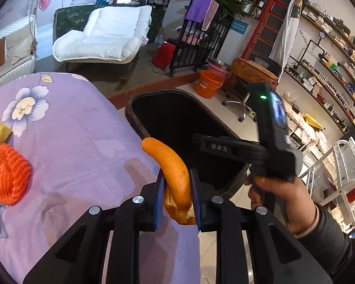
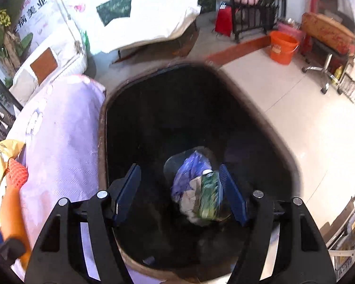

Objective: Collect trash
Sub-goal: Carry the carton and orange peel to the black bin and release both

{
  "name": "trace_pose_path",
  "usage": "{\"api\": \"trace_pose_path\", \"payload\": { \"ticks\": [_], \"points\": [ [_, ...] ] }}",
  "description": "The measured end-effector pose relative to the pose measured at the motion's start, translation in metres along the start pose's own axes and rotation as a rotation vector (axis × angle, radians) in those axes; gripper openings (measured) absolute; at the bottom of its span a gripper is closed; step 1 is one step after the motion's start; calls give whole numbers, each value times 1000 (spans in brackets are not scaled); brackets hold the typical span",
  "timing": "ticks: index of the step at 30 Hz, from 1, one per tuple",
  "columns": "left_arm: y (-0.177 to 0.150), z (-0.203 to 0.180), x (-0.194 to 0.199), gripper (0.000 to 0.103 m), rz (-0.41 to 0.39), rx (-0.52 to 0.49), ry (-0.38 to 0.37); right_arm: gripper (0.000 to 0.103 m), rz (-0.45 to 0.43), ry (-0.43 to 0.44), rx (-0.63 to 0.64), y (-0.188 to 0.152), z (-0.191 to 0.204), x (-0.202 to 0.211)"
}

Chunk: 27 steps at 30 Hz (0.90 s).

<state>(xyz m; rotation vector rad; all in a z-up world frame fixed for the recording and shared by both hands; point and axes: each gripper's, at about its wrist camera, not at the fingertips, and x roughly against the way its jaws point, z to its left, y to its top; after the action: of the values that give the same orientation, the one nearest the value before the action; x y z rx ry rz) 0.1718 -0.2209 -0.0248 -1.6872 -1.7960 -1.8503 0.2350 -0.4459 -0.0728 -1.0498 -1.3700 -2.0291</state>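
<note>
Right wrist view: blurred trash [image 2: 196, 189] inside dark bin [image 2: 101, 127].

Left gripper [image 1: 177, 194]: black angular linkage arms, silver round screw heads, blue ribbed pads. Right gripper [image 2: 179, 194]: same build; its black body shows raised lettering, a green light, a small screen. Right hand [image 1: 281, 198]: dark sleeve, pale cuff, possibly a bracelet.

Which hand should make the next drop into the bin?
Left, I'd say. The left tongs are shut on the orange peel right at the bin rim. The right tongs stand open above the bin, with trash lying below them.
</note>
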Motion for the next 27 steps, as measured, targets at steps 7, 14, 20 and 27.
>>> {"api": "trace_pose_path", "payload": {
  "ticks": [7,14,20,27],
  "points": [
    [11,-6,-20,21,29,-15,-14,69,-132,-57,-19,-23,-14,46],
    [26,-21,-43,21,54,-57,-27,69,-187,-89,-65,-40,-34,73],
    [36,-37,-66,21,92,-88,-24,69,-195,-110,-72,-52,-50,87],
    [39,-48,-92,21,144,-108,-16,69,-193,-128,-97,-66,-66,92]
  ]
}}
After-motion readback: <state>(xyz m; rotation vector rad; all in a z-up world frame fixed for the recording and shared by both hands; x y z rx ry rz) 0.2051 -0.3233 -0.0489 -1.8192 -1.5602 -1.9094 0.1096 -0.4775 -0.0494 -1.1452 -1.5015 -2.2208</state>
